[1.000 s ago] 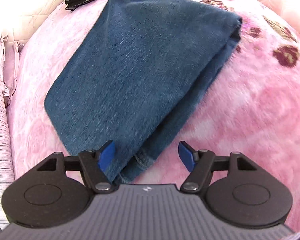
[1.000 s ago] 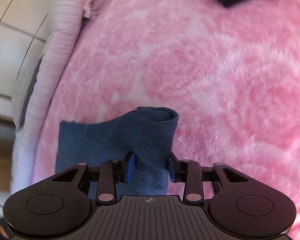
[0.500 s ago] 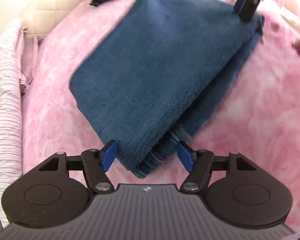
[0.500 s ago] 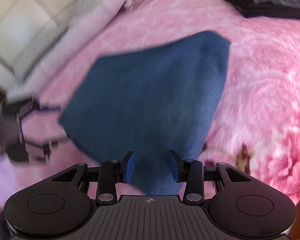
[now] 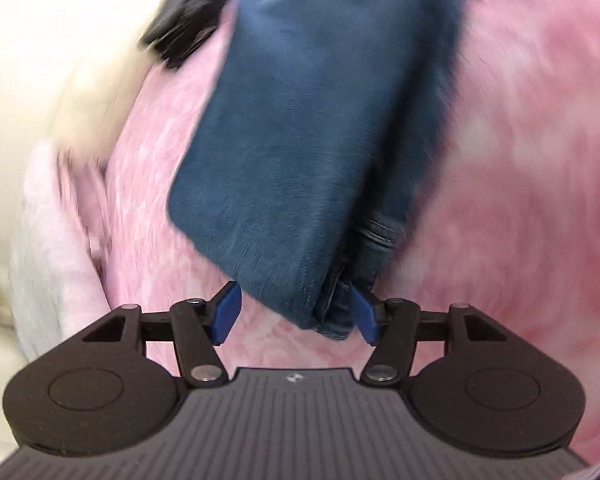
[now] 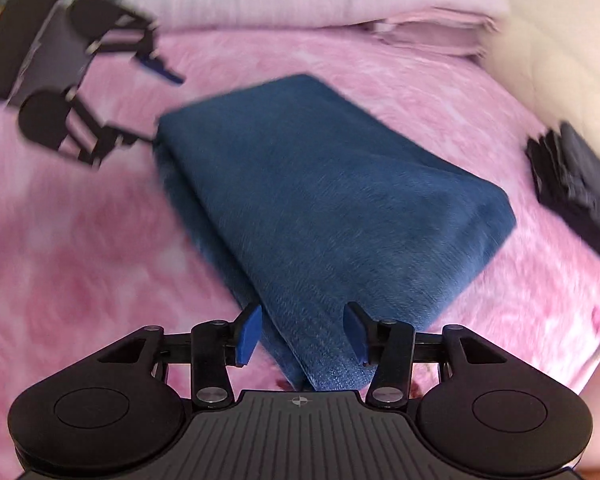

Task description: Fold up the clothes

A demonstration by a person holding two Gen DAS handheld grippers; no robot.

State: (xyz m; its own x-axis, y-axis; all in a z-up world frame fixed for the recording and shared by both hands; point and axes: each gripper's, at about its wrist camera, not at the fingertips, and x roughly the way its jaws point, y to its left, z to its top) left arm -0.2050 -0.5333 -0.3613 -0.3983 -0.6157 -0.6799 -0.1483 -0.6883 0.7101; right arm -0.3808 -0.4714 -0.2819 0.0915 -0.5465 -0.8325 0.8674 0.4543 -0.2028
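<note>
Left wrist view: folded blue jeans (image 5: 300, 128) lie on pink fleece blanket (image 5: 520, 184), near corner with stacked layers and a seam edge pointing at camera.
Jeans, right wrist view: same jeans (image 6: 332, 200) as a flat folded rectangle mid-bed, one narrow corner running down toward the camera.
Left gripper (image 5: 296, 312): jaws spread wide, the jeans' near corner sits between the blue fingertips; right pad looks touching the denim edge, left pad apart from it. Not clamped.
Left gripper, seen from right wrist: blurred black body (image 6: 100, 76) at far left corner of the jeans, fingers apart; contact with the cloth unclear from blur.
Right gripper (image 6: 302, 334): fingers spread, jeans corner passes between them with gaps on both sides, no pinch visible.
Blanket, right wrist view: pink blanket (image 6: 80, 240) covers bed, darker flower print in places.
Dark clothes stack (image 6: 572, 188): folded, right edge of bed, well apart from jeans; also top left in left wrist view (image 5: 188, 24), blurred.
Pale striped bedding (image 6: 300, 4): bunched along far side of bed, beyond the jeans.
Blur: both frames motion-smeared, fine detail unreliable.
</note>
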